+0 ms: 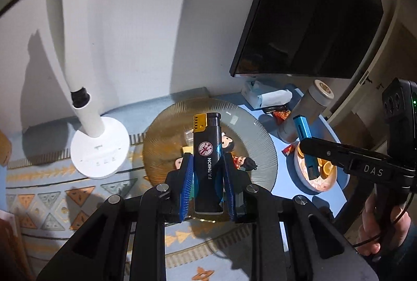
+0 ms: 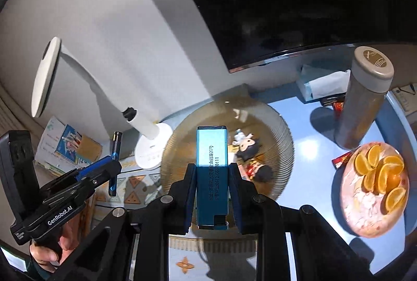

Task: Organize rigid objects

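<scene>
**Two lighters held above the ribbed glass plate**

The ribbed glass plate [image 1: 161,130] is taken as the landmark: wide, round, amber-tinted and fluted toward its rim. Inside it small cartoon figurines [image 2: 249,148] are seen lying. Behind the plate a dark monitor [image 1: 312,10] is mounted against a pale wall, and to the plate's left the round white base of a desk lamp [image 1: 100,148] is set on a blue patterned tablecloth [image 1: 47,192]. To the plate's right a tall grey flask [image 2: 365,104] is stood on a light blue surface, with a small dish of orange wedges [image 2: 349,192] nearer the camera than the flask.

A black lighter [image 1: 207,163], marked FASHION with a gold-coloured top and a round red-and-white emblem, is held upright over the plate's near half. It is clamped at its lower body between the blue pads of the left gripper [image 1: 207,171], whose jaws are pressed against both its sides.

A teal lighter [image 2: 211,176], printed with dark characters along one face, is likewise carried over the plate's near rim. It is gripped by the right gripper [image 2: 211,184], the jaws closed on its flanks, and most of its length is left projecting beyond the fingertips.
</scene>
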The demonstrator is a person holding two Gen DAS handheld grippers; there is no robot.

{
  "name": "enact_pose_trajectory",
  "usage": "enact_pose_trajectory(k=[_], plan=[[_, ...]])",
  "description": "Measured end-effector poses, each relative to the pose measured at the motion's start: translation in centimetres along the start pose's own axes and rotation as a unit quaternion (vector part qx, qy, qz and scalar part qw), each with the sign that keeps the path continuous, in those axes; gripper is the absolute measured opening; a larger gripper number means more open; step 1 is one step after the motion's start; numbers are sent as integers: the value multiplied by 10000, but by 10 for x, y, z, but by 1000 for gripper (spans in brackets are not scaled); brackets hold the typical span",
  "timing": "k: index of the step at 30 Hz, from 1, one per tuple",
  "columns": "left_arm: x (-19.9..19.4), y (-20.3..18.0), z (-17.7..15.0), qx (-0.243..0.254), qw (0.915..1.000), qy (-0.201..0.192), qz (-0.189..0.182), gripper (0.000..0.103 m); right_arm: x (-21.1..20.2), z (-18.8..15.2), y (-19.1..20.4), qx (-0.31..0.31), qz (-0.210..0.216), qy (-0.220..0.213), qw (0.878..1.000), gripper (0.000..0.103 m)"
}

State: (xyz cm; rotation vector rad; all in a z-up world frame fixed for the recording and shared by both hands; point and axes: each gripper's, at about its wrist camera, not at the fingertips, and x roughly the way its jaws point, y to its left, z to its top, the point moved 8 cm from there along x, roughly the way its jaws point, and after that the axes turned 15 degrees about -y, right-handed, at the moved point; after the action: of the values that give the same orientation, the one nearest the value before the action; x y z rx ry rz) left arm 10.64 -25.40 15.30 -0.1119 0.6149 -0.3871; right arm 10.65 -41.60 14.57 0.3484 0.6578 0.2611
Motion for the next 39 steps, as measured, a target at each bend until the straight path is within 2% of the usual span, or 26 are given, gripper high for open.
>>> enact_pose_trajectory(k=[9,16,19,22,23,24,25,27,29,35,39], plan=[[40,4,-24,-223,9992,330,102,20,33,-9,-32,-496,-738,277,9957,24],[73,14,-50,-465,9963,712,154,20,67,-28,-47,-487,-880,750,9921,24],[85,16,-54,-499,9956,777,150,20,79,-29,-57,-577,-1158,840,9880,24],[96,17,-51,-558,9959,718,29,20,90,-27,-68,-528,-1236,790,9878,23],[99,18,-50,-603,9955,728,-24,22,93,-26,-70,-564,-1280,784,9871,24],[102,19,-50,-611,9953,748,-27,39,94,-25,-72,-605,-1327,796,9861,28],[105,21,-48,-584,9953,767,39,63,94,-22,-74,-632,-1383,730,9857,30],[103,27,-43,-619,9961,603,158,81,89,-17,-76,-553,-1399,581,9869,41],[99,29,-40,-679,9961,541,141,81,81,-13,-79,-466,-1427,473,9875,48],[72,29,-48,-612,9963,588,134,81,64,-19,-81,-104,-1354,488,9895,48],[47,39,-53,-749,9956,518,221,81,54,-31,-65,-90,-1264,557,9904,48]])
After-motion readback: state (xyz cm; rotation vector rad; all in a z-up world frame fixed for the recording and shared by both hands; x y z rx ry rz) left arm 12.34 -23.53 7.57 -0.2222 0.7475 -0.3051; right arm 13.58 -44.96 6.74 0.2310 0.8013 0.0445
